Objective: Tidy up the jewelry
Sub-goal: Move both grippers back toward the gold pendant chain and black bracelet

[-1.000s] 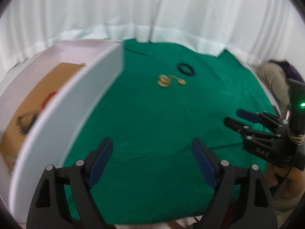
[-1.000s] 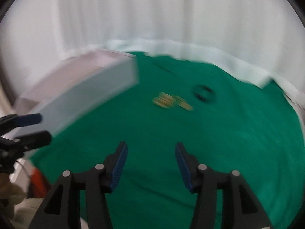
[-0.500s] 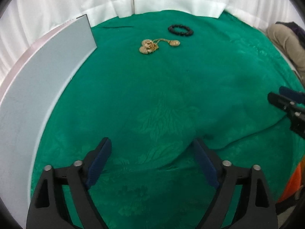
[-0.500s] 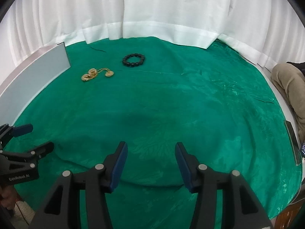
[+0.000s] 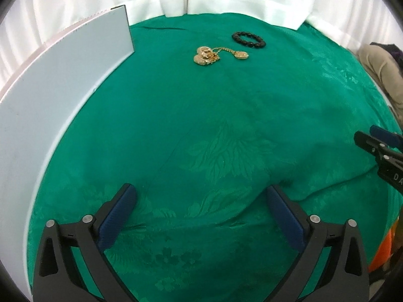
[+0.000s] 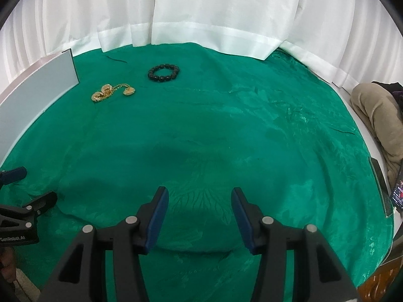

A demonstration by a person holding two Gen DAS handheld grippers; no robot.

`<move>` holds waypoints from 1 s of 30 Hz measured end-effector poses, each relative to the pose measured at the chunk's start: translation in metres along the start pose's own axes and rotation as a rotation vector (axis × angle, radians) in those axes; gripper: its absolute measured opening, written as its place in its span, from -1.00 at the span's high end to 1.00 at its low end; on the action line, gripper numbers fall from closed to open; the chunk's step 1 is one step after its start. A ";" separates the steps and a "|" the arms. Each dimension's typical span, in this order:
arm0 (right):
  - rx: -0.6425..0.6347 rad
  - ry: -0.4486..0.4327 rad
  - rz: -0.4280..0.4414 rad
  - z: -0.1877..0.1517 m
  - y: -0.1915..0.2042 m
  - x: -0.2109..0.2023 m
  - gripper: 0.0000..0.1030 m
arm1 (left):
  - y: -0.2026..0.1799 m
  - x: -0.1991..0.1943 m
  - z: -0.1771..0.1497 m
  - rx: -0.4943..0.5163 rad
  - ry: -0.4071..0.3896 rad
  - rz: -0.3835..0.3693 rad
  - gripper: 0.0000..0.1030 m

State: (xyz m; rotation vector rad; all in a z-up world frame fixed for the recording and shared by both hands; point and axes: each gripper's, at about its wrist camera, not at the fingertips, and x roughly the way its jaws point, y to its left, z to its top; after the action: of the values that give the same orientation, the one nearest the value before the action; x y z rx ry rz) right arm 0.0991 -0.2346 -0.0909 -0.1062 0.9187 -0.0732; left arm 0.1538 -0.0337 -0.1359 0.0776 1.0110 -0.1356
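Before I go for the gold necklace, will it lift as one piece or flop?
Likely floppy: the gold necklace is a thin chain bunched beside its pendants, so it should drape and swing. The small smooth pendants may slip from the pads. It lies flat on soft green cloth, so pinching may snag fabric.

White pleated curtain point(image 6: 201, 7) fills the whole top of both frames, hem resting on the table's far edge. Green damask tablecloth point(image 6: 226, 130) with a woven leaf pattern covers the surface; creases run across it and a raised fold sits lower right in the left wrist view. Light is even and diffuse, with soft shadows. Beige fabric bundle point(image 6: 377, 115) at the right edge, possibly clothing, too distorted to tell. Brown wood point(image 6: 375, 284) shows at the lower right corner. Small lit screen point(image 6: 398, 196) at far right.
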 end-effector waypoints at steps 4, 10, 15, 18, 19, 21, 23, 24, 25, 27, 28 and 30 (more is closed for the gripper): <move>-0.007 0.009 -0.006 -0.001 0.001 0.004 -0.03 | 0.000 -0.002 -0.003 0.001 -0.020 -0.002 -0.99; 0.001 0.030 0.007 -0.006 0.000 0.011 -0.19 | 0.001 -0.008 -0.009 -0.005 -0.056 0.004 -0.99; 0.007 0.035 0.015 -0.007 -0.003 0.011 -0.26 | 0.000 -0.007 -0.006 0.000 -0.035 0.002 -0.99; 0.030 0.038 0.036 -0.008 -0.008 0.012 -0.30 | 0.000 -0.004 0.001 0.006 0.012 0.000 -0.99; 0.040 0.037 0.044 -0.008 -0.009 0.012 -0.31 | 0.000 -0.003 0.002 0.009 0.017 -0.002 -0.99; 0.043 0.034 0.052 -0.009 -0.010 0.012 -0.33 | 0.000 -0.002 0.004 0.018 0.034 -0.008 -0.99; 0.038 0.033 0.055 -0.009 -0.010 0.012 -0.33 | -0.001 -0.002 0.009 0.036 0.064 -0.023 -0.98; 0.039 0.033 0.056 -0.009 -0.010 0.012 -0.34 | -0.002 -0.004 0.012 0.044 0.070 -0.032 -0.98; 0.038 0.032 0.059 -0.010 -0.010 0.012 -0.34 | -0.001 -0.007 0.017 0.049 0.065 -0.040 -0.98; 0.041 0.025 0.062 -0.011 -0.011 0.012 -0.36 | 0.001 -0.016 0.031 0.044 0.041 -0.059 -0.98; 0.042 0.020 0.063 -0.012 -0.011 0.012 -0.37 | 0.003 -0.020 0.040 0.039 0.030 -0.071 -0.98; 0.041 0.013 0.064 -0.012 -0.011 0.012 -0.37 | 0.007 -0.027 0.060 0.021 0.007 -0.098 -0.98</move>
State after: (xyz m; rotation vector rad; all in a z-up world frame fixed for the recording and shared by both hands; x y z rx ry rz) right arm 0.0964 -0.2473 -0.1067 -0.0384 0.9327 -0.0336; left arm 0.1911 -0.0321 -0.0816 0.0480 1.0207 -0.2360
